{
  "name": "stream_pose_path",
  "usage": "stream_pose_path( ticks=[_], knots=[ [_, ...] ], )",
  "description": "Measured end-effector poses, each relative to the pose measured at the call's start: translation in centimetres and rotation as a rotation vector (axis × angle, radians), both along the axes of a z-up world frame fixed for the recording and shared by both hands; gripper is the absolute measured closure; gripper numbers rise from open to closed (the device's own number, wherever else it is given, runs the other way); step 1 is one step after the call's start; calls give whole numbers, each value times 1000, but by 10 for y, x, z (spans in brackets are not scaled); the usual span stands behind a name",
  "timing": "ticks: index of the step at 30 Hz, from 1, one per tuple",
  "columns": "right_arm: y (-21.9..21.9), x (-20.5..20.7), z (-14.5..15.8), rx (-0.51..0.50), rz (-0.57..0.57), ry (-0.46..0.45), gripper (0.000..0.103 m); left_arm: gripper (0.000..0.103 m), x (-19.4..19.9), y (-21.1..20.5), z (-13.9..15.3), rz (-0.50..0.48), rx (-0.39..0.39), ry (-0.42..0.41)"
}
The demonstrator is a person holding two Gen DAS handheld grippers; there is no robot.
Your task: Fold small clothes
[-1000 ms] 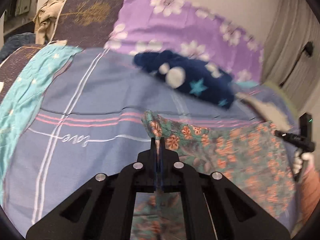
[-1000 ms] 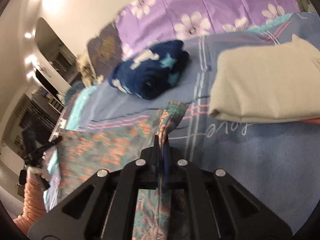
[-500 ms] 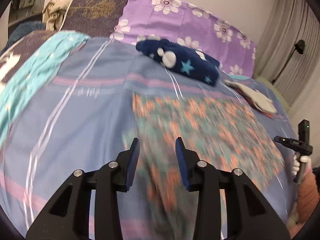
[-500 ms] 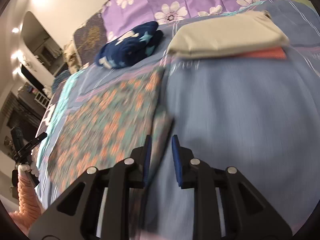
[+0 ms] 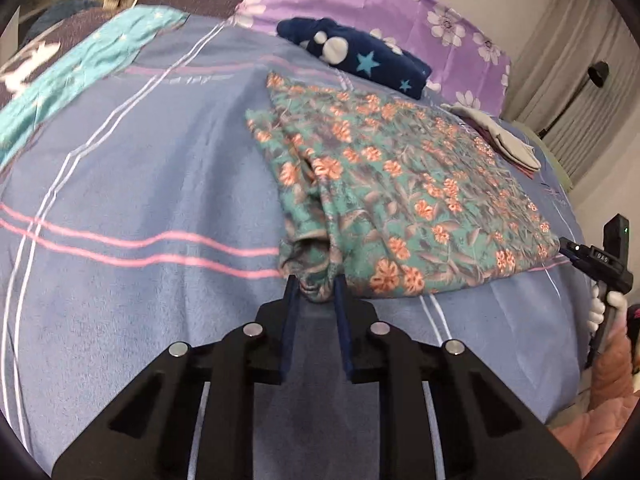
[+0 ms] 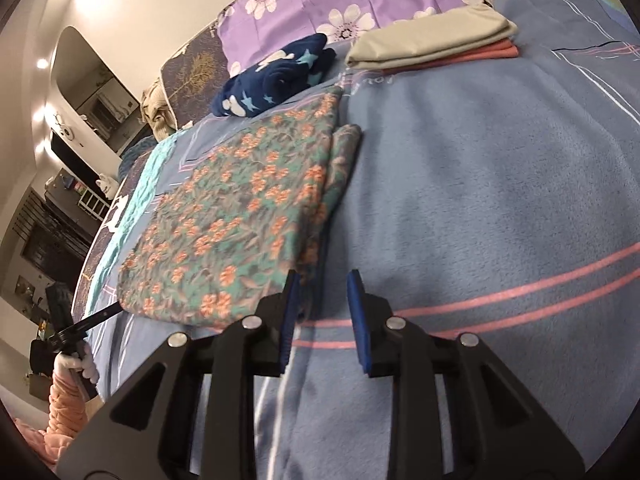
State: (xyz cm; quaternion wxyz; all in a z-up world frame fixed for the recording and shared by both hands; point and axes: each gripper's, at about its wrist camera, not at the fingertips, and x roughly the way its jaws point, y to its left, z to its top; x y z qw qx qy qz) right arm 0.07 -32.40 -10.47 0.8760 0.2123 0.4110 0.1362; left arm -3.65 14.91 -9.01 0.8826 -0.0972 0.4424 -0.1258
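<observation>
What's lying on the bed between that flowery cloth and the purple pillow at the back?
A rolled dark blue blanket with stars lies between the floral garment and the purple flowered pillow, seen in both wrist views.

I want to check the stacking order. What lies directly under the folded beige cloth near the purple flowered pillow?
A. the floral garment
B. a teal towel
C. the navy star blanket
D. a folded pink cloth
D: in the right wrist view the beige cloth rests on a folded pink cloth, whose edge shows beneath it.
</observation>
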Motion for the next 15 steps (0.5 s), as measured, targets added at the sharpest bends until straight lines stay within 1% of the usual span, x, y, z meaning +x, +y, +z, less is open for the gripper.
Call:
stream_pose_path(
  ticks=[2,5,6,7,9,11,12,13,14,15],
  knots=[
    [1,-5,1,5,5,-5,76,82,0,-8,1,-19,53,-11],
    [0,-8,-2,16,4,-1,75,82,7,-15,-3,-34,119,-4],
    [0,-10,-3,20,2,1,75,97,8,-16,-2,-37,120,-6],
    [0,-13,-4,23,-1,4,75,97,9,-16,1,-34,122,-14],
    [0,-15,-5,25,-6,4,75,97,1,-12,16,-30,128,-60],
    [1,-16,-3,20,-9,-3,74,97,-8,-3,28,-48,141,-83],
    [0,-18,-3,17,-11,-8,74,97,-9,2,27,-49,155,-74],
    [-2,-20,-3,17,-15,-10,73,103,-9,5,24,-41,173,-56],
    [-5,-21,-4,18,-22,-8,73,103,-9,9,17,-23,215,-23],
    [-7,-21,-5,21,-29,-6,73,103,-10,13,9,-16,236,8]
  ],
)
